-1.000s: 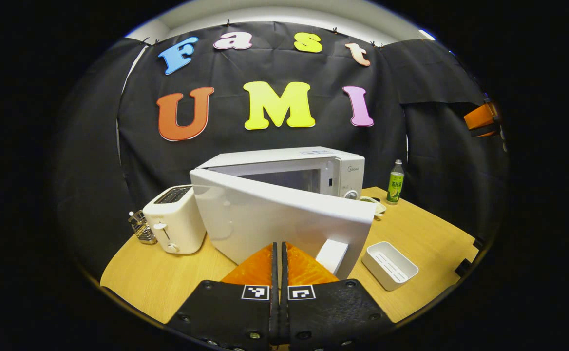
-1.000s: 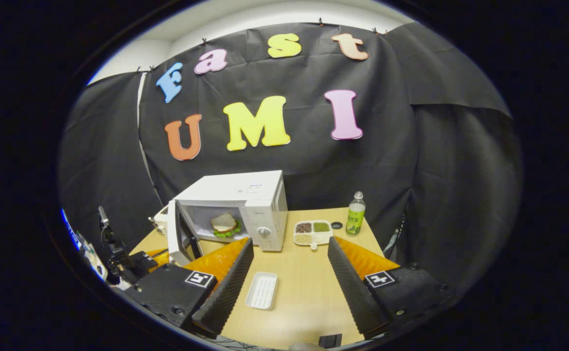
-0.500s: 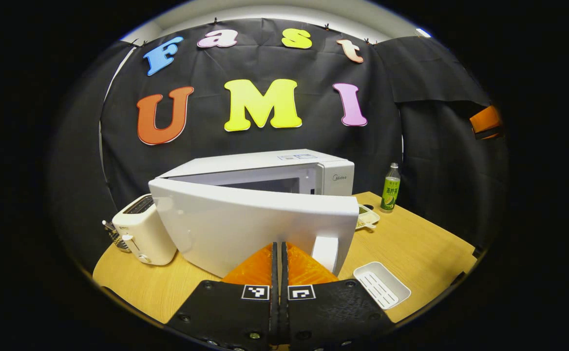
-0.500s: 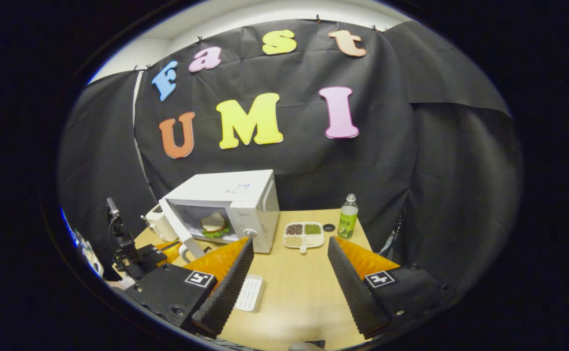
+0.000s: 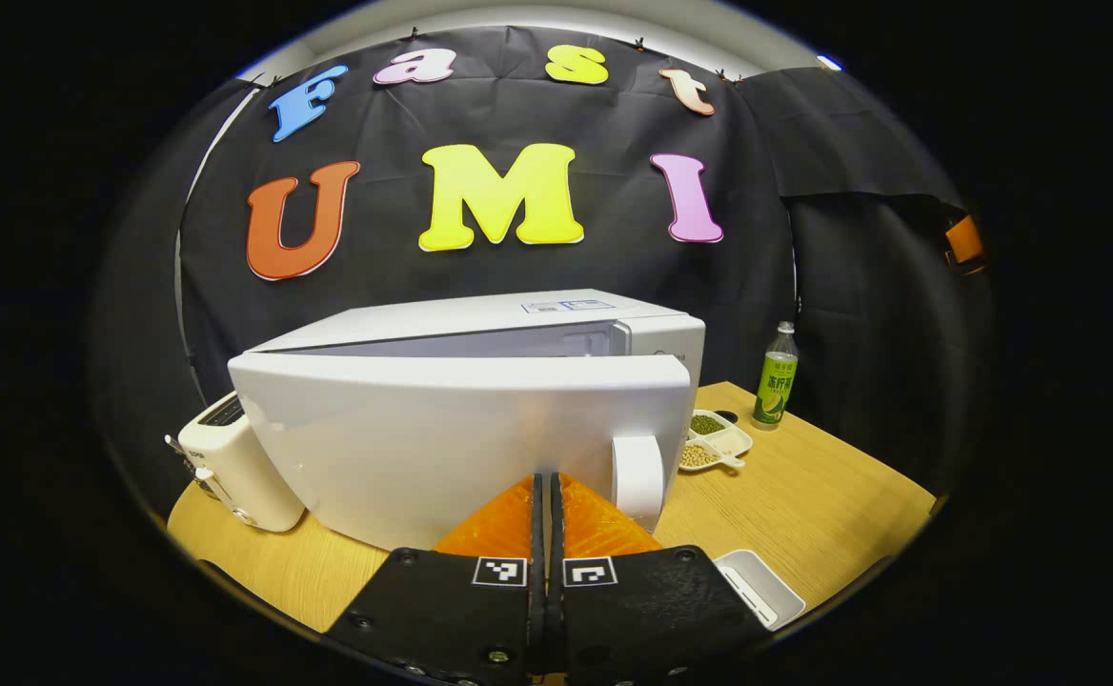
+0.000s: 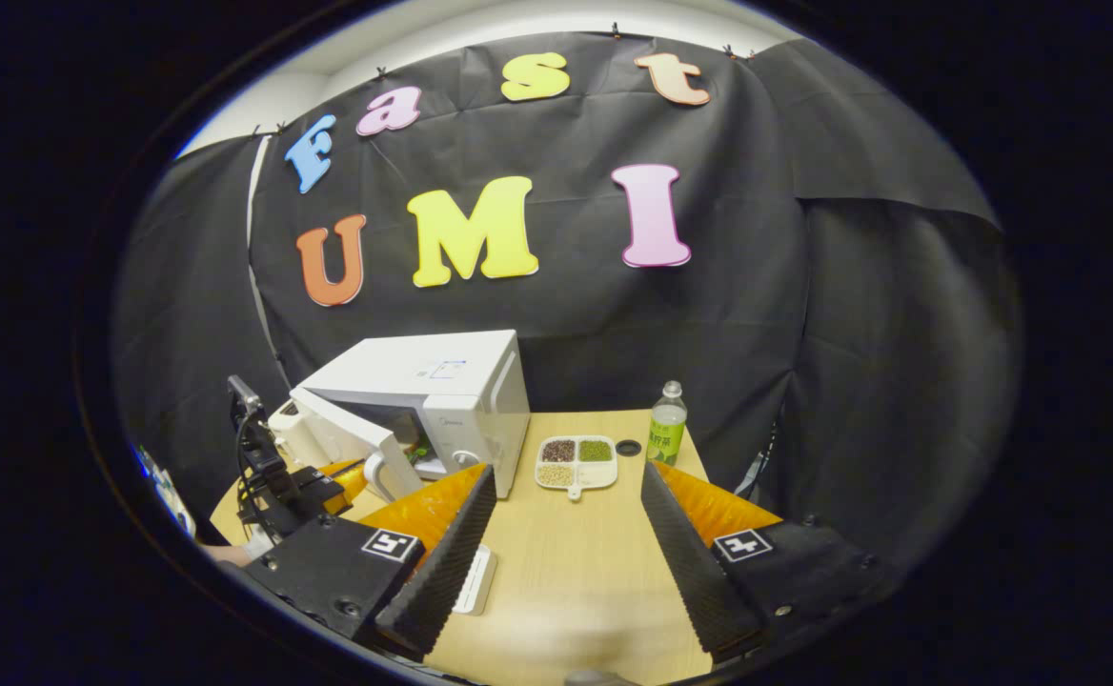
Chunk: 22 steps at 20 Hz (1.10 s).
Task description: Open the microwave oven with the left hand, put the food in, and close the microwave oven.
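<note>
With its fingers pressed together and holding nothing, the left hand-held gripper (image 5: pixel 543 488) at lower centre should push the microwave door (image 5: pixel 461 438) squarely until it latches.

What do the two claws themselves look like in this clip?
Left claw: wedge-shaped ribbed fingers on blocky bolted mounts, each bearing a square black-and-white coded marker. Right claw: same build, with ridged inner pads. Black cables run along the left rig.
</note>
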{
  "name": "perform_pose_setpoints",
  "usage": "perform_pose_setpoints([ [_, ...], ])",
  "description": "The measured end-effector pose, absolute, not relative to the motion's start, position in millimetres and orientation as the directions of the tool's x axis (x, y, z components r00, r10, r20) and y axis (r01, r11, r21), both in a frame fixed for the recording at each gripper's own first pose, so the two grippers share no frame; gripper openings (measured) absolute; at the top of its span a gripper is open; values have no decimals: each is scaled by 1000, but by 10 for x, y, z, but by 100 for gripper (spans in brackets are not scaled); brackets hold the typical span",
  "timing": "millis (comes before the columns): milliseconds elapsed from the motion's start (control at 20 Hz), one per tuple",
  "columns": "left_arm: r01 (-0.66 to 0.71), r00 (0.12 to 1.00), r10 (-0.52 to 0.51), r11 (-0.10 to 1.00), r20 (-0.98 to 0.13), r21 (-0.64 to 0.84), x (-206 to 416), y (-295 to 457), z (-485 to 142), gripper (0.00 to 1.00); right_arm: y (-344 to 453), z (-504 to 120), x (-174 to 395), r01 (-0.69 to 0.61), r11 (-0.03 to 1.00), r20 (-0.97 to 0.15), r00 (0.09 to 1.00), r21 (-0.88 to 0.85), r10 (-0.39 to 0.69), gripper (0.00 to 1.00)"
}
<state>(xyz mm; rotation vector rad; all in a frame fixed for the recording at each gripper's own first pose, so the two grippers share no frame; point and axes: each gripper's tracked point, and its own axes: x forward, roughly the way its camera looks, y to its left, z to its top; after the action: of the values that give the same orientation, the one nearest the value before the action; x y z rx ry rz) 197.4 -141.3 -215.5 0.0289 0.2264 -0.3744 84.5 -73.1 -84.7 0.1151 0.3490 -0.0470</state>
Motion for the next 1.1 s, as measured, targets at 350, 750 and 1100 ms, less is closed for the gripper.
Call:
perform_pose_setpoints([
  [350, 360, 908, -356, 933, -218, -26, 2306, -1559, -2181, 0, -698, -805, 972, 65, 993, -333, 942, 95, -30, 98],
  [750, 349, 914, -347, 937, -209, -28, 2489, -1596, -2171, 0, -757, -886, 1008, 81, 991, -350, 936, 105, -40, 98],
  [1100, 329, 923, -325, 944, -207, -16, 2538, -1589, -2189, 0, -738, -882, 1069, 72, 992, -346, 938, 108, -30, 98],
])
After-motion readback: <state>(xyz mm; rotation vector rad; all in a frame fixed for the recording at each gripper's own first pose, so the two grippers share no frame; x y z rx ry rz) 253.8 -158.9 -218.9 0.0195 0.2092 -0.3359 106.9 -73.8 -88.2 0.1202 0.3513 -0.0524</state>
